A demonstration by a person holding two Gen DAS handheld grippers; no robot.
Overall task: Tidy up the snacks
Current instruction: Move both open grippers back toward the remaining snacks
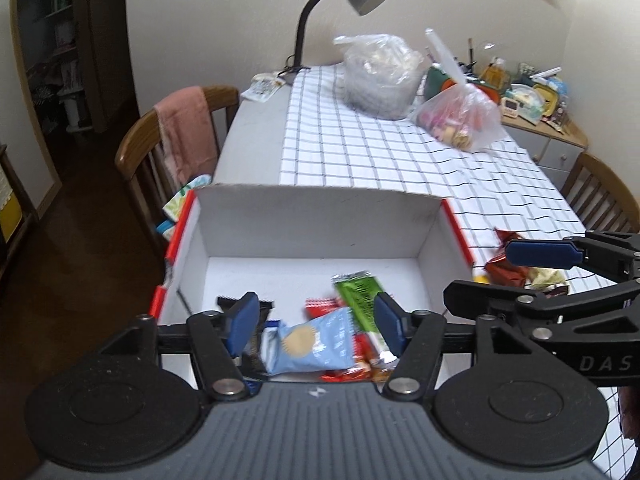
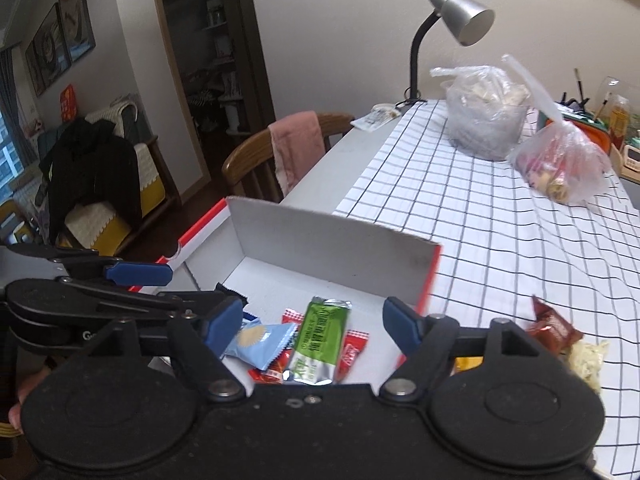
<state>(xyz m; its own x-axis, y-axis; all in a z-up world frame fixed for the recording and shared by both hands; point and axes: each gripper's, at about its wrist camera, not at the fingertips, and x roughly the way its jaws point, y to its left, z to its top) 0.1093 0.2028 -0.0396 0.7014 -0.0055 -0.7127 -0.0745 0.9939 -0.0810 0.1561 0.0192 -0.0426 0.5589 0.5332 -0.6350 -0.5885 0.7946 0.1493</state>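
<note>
Left wrist view: the left gripper [image 1: 316, 326] hangs with jaws apart and empty above the white cardboard box with red edges [image 1: 320, 220]. In the box lie a pale blue biscuit packet [image 1: 316, 340], a green foil bar [image 1: 358, 300] and red wrappers.

Right wrist view: the right gripper [image 2: 314, 326] is likewise spread and empty over the box [image 2: 336, 240]. Dark red wrapped snacks [image 2: 554, 326] lie on the checked worktop [image 2: 480, 220] beside it. A drop looks complete; next comes reaching for those.

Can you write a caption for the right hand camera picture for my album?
Open right gripper above a white box holding a green snack packet and blue one.
</note>
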